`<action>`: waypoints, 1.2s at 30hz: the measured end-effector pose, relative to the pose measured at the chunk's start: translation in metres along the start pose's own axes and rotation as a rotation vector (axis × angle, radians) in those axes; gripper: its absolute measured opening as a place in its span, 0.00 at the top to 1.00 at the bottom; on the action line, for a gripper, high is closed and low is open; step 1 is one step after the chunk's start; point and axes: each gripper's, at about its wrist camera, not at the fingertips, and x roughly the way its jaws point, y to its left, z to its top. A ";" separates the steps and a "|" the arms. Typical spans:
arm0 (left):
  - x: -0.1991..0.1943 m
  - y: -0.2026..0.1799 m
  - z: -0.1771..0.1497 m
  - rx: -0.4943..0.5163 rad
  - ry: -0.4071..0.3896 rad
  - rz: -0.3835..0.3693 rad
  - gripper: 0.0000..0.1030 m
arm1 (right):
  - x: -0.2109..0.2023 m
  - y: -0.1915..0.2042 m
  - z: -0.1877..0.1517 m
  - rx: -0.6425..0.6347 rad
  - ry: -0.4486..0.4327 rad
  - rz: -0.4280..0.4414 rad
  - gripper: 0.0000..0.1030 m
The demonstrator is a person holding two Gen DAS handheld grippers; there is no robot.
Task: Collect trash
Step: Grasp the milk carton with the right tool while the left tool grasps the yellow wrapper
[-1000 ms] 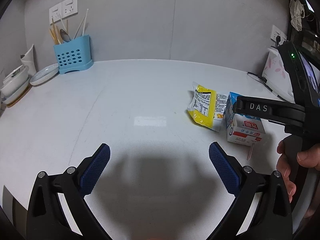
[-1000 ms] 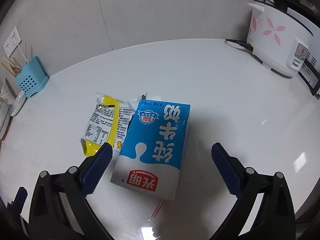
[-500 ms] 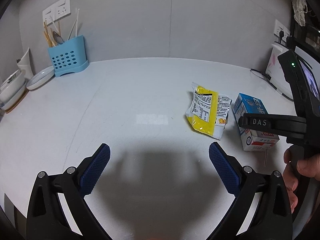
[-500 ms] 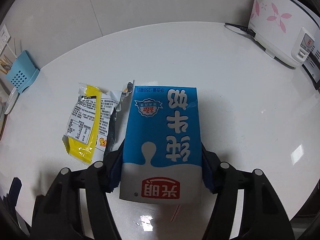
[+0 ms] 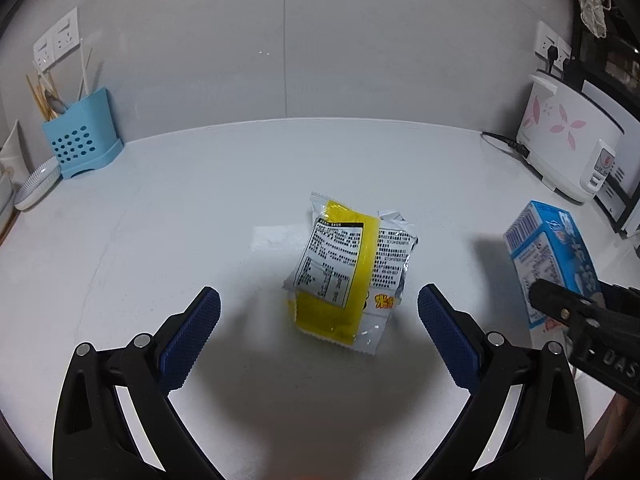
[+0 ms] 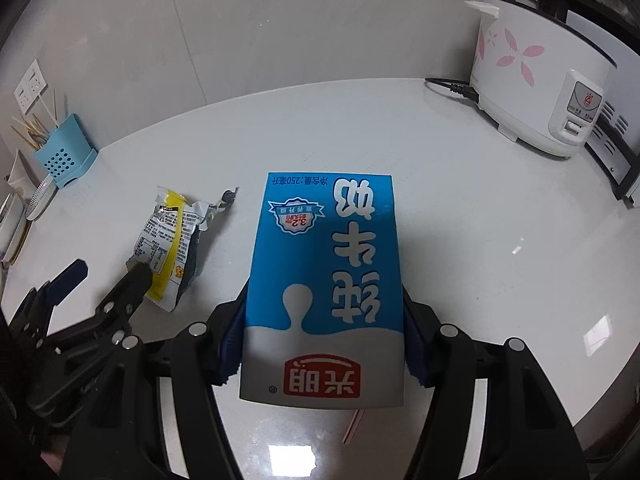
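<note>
My right gripper [image 6: 324, 340] is shut on a blue and white milk carton [image 6: 326, 280] and holds it tilted above the white counter; a pink straw [image 6: 352, 426] hangs from its lower end. The carton also shows in the left wrist view [image 5: 554, 258], at the right. A yellow and white snack wrapper [image 5: 348, 276] lies on the counter in front of my left gripper [image 5: 318, 332], which is open and empty, its pads on either side of the wrapper's near end. In the right wrist view, the wrapper [image 6: 168, 246] and left gripper [image 6: 102, 276] sit at the left.
A white rice cooker [image 6: 540, 80] with pink flowers and its black cord [image 6: 450, 88] stand at the back right. A blue utensil holder [image 5: 80, 140] and stacked dishes [image 5: 36, 182] stand at the back left. Wall sockets [image 5: 56, 42] are behind them.
My right gripper closed on the milk carton and lifted it off the counter. My left gripper moved right and forward, and the snack wrapper now lies between its open fingers.
</note>
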 end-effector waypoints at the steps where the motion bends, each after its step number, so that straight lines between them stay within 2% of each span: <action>1: 0.005 -0.003 0.002 0.008 0.004 0.006 0.06 | -0.002 -0.002 0.000 -0.003 -0.003 0.005 0.41; 7: 0.038 -0.013 0.010 -0.010 0.071 -0.025 0.06 | -0.006 -0.010 -0.001 -0.013 -0.020 0.011 0.41; 13: 0.062 -0.015 0.009 -0.015 0.120 -0.015 0.06 | -0.005 -0.010 -0.006 -0.014 -0.015 0.024 0.41; 15: 0.064 -0.015 0.009 -0.026 0.127 -0.016 0.11 | -0.003 -0.009 -0.007 -0.011 -0.012 0.028 0.41; 16: 0.064 -0.015 0.009 -0.024 0.125 0.001 0.14 | -0.002 -0.007 -0.007 -0.011 -0.010 0.026 0.41; 18: 0.061 -0.016 0.007 -0.008 0.124 0.030 0.27 | -0.002 -0.007 -0.007 -0.016 -0.012 0.028 0.41; 19: 0.060 -0.015 0.007 -0.009 0.126 0.041 0.31 | -0.002 -0.007 -0.007 -0.015 -0.014 0.030 0.41; 23: 0.052 -0.006 0.007 -0.053 0.146 0.026 0.51 | -0.002 -0.011 -0.007 -0.008 -0.014 0.045 0.41; 24: 0.050 -0.006 0.007 -0.054 0.150 0.023 0.60 | -0.002 -0.012 -0.007 -0.007 -0.013 0.048 0.41; 30: 0.040 -0.007 0.006 -0.033 0.137 0.071 0.91 | -0.004 -0.012 -0.012 -0.013 -0.007 0.063 0.41; 32: 0.037 -0.004 0.005 -0.050 0.141 0.052 0.92 | -0.006 -0.013 -0.014 -0.012 -0.009 0.064 0.41; 36: 0.021 0.001 0.001 -0.048 0.098 0.052 0.92 | -0.015 -0.015 -0.015 -0.010 -0.019 0.067 0.41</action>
